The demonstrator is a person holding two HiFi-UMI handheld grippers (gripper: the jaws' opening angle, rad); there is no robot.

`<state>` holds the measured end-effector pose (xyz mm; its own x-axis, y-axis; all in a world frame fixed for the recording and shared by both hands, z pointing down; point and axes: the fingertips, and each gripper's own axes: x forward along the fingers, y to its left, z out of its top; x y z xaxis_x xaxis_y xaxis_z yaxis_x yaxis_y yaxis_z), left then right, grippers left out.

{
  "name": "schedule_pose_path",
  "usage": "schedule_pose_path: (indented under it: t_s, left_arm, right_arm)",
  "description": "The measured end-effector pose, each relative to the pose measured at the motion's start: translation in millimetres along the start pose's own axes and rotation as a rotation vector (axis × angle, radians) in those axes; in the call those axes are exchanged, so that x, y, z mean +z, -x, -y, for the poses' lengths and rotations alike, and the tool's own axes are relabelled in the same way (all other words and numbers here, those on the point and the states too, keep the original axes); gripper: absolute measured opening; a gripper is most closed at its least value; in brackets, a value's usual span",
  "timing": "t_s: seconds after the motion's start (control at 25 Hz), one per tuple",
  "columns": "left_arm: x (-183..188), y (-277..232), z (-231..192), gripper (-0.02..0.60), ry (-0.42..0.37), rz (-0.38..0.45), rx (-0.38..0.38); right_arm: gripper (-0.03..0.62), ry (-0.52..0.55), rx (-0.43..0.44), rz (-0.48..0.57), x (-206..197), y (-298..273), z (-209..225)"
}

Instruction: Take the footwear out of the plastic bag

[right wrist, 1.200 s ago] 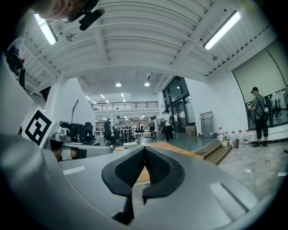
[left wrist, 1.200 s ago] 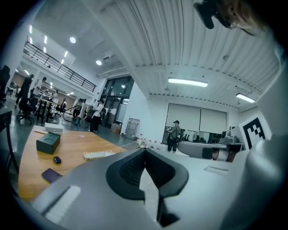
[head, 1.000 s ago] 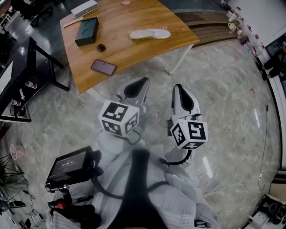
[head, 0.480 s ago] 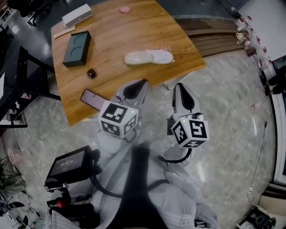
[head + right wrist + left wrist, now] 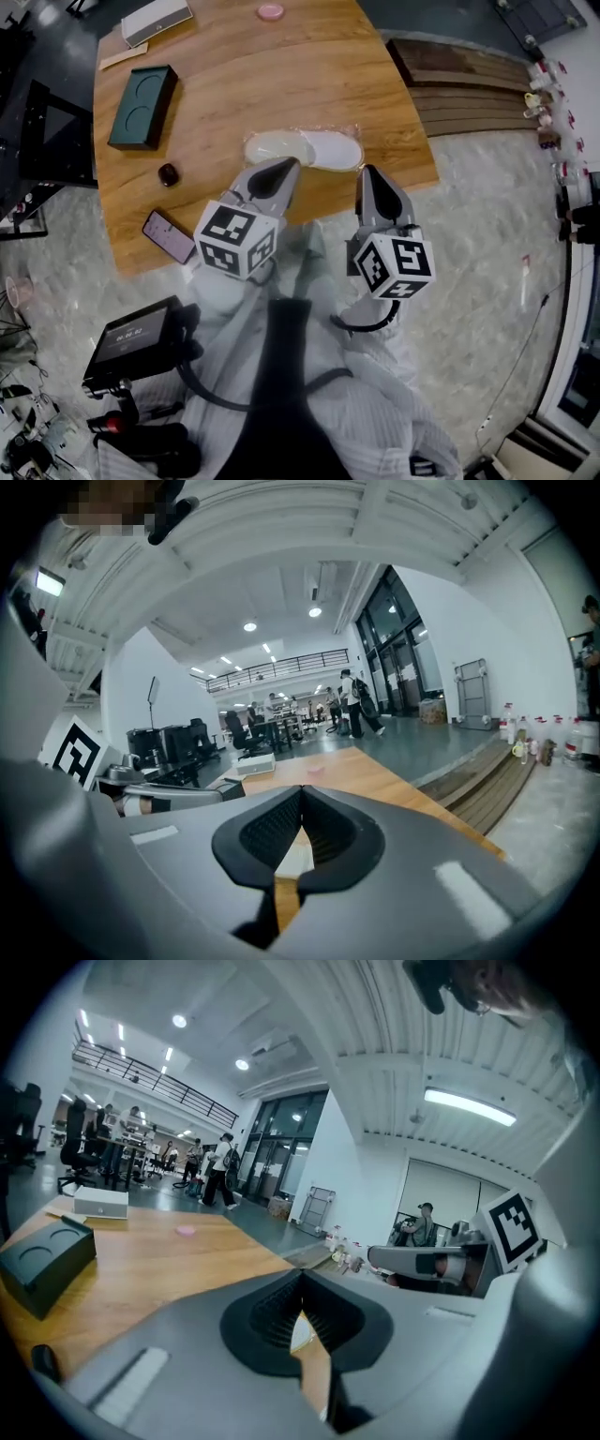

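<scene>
A pair of white slippers in a clear plastic bag lies near the front edge of the wooden table. My left gripper is shut and empty, its tip just at the bag's near left side. My right gripper is also shut and empty, its tip by the bag's near right end. In the left gripper view the jaws meet with a pale bit of the bag behind them. In the right gripper view the shut jaws likewise hide most of the bag.
On the table lie a dark green box, a phone, a small dark object, a white box and a pink disc. Wooden slats lie on the marble floor to the right. A black monitor device hangs at my left side.
The table and bagged slippers have come closer in the head view. Both shut grippers now reach the table's front edge beside the bag; before they hung over the floor.
</scene>
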<state>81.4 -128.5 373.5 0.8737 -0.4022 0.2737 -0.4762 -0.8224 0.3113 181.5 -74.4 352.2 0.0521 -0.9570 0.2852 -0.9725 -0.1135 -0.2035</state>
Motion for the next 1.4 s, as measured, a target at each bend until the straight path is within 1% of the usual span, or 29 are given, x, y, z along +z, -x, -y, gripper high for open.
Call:
schedule_pose_path:
  t_s: [0.08,0.16,0.24,0.32,0.44,0.48,0.52,0.6,0.64,0.68,0.72,0.76,0.88,1.0,1.12,1.2,1.32,1.4]
  left_arm:
    - [-5,-23,-10,0.002,0.027,-0.028,0.024]
    - [-10,-41,-20,0.002,0.07,-0.053,0.058]
    - [-17,-47,-28,0.007,0.126,-0.073,0.091]
    - [-27,-45,-30,0.041,0.188,-0.102,0.091]
    - [-41,-36,-34,0.088,0.282,-0.158,0.071]
    - [-46,-32,-37,0.096,0.312,-0.173,0.068]
    - [-50,-26,-42,0.112,0.342,-0.185,0.066]
    - [-59,-10,-52,0.152,0.403,-0.204,0.05]
    - [-65,-1,-58,0.171,0.436,-0.215,0.038]
    - [-71,8,-64,0.176,0.468,-0.229,0.03]
    - [-77,14,-72,0.185,0.497,-0.244,0.029]
    - [-83,18,-82,0.191,0.522,-0.261,0.035]
    - [-100,30,-106,0.21,0.574,-0.316,0.063]
    - [-111,41,-120,0.239,0.597,-0.358,0.067]
    - [-124,42,-125,0.246,0.604,-0.436,0.064]
    - [-129,41,-126,0.256,0.611,-0.473,0.057]
    - [-136,41,-133,0.259,0.612,-0.513,0.071]
    - [-142,41,-133,0.259,0.621,-0.556,0.06]
  right_arm:
    - [0.014,-0.006,0.052,-0.066,-6,-24,17]
    - [0.014,-0.02,0.107,-0.143,-15,-45,36]
    - [0.014,-0.049,0.184,-0.252,-29,-59,51]
    - [0.014,-0.095,0.26,-0.367,-47,-64,63]
    - [0.015,-0.192,0.335,-0.512,-69,-65,87]
    - [0.02,-0.241,0.366,-0.556,-76,-65,94]
    - [0.045,-0.297,0.402,-0.597,-82,-64,99]
    - [0.066,-0.405,0.478,-0.673,-95,-62,101]
    - [0.067,-0.444,0.52,-0.706,-101,-62,99]
    - [0.066,-0.47,0.564,-0.738,-106,-63,96]
    - [0.079,-0.487,0.601,-0.769,-111,-64,94]
    - [0.08,-0.503,0.628,-0.8,-117,-67,95]
    - [0.083,-0.525,0.671,-0.902,-138,-67,98]
    - [0.083,-0.534,0.675,-0.992,-153,-62,98]
    - [0.091,-0.563,0.665,-1.055,-159,-58,100]
    - [0.091,-0.554,0.68,-1.073,-159,-57,97]
    - [0.089,-0.555,0.702,-1.085,-157,-57,93]
    - [0.089,-0.558,0.717,-1.097,-158,-56,90]
